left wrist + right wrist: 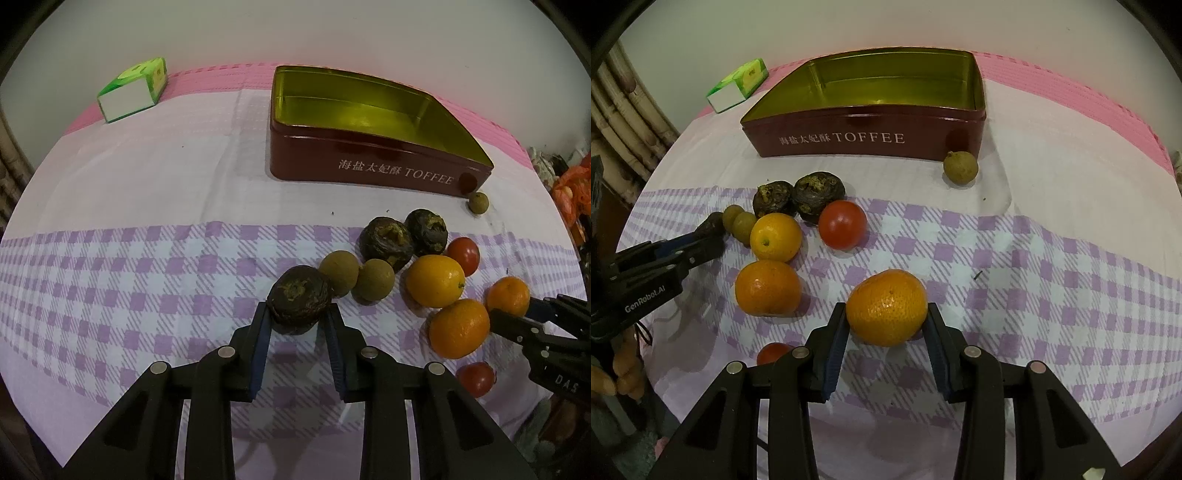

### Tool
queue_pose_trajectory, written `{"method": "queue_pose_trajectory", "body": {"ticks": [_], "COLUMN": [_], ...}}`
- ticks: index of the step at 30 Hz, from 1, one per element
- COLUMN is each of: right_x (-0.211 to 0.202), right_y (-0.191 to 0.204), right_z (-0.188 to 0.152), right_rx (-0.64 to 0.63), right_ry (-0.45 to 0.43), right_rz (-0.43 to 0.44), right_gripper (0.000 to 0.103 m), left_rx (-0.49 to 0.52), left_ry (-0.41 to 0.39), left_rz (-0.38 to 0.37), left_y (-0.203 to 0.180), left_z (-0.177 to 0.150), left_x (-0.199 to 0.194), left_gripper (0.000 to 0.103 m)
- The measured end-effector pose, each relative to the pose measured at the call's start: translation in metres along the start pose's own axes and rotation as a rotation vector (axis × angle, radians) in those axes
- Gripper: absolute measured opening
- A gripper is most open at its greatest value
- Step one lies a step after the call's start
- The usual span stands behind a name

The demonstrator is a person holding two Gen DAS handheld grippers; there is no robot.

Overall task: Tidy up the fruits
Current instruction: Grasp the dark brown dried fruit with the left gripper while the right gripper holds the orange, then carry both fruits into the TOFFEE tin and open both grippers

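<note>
Left gripper point(297, 319) pinches a dark wrinkled fruit point(298, 304); right gripper point(886, 323) clamps a mandarin point(886, 306); toffee tin point(849, 138) beyond both.

The left gripper point(298, 316) points steeply down, its blue-padded jaws closed tight on a dark wrinkled fruit point(298, 308). The right gripper point(887, 320) tilts down likewise, its jaws clamped against an orange mandarin point(887, 307).
</note>
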State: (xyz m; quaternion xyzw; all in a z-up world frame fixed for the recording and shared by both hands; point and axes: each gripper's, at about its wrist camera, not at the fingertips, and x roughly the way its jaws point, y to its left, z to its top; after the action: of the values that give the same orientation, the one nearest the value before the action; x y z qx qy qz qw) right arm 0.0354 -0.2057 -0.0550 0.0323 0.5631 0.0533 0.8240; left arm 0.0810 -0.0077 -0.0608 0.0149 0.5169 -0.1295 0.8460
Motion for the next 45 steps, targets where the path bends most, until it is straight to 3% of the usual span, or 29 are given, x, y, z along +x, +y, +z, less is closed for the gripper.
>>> {"method": "queue_pose_trajectory", "body": {"ticks": [13, 29, 38, 45], "right_x": [-0.001, -0.021, -0.044, -0.053], "right_y": [0.0, -0.006, -0.011, -0.016], "right_z": [0.0, 0.021, 0.052, 0.09], "right_rx": [0.002, -0.003, 0.003, -0.006], "right_ry": [-0.003, -0.051, -0.132, -0.178], "right_rz": [0.001, -0.059, -0.053, -0.044], "right_gripper": [0.037, 0.037, 0.037, 0.037], "left_rx": [-0.003, 0.006, 0.006, 0.026], "left_ry": [0.007, -0.01, -0.059, -0.112], "left_rz": [0.019, 0.037, 0.012, -0.014], "left_y": [-0.001, -0.006, -0.005, -0.008], "left_z": [-0.001, 0.005, 0.036, 0.081], "left_x": [-0.004, -0.019, -0.032, -0.037], "left_gripper": [0.03, 0.03, 0.03, 0.03]}}
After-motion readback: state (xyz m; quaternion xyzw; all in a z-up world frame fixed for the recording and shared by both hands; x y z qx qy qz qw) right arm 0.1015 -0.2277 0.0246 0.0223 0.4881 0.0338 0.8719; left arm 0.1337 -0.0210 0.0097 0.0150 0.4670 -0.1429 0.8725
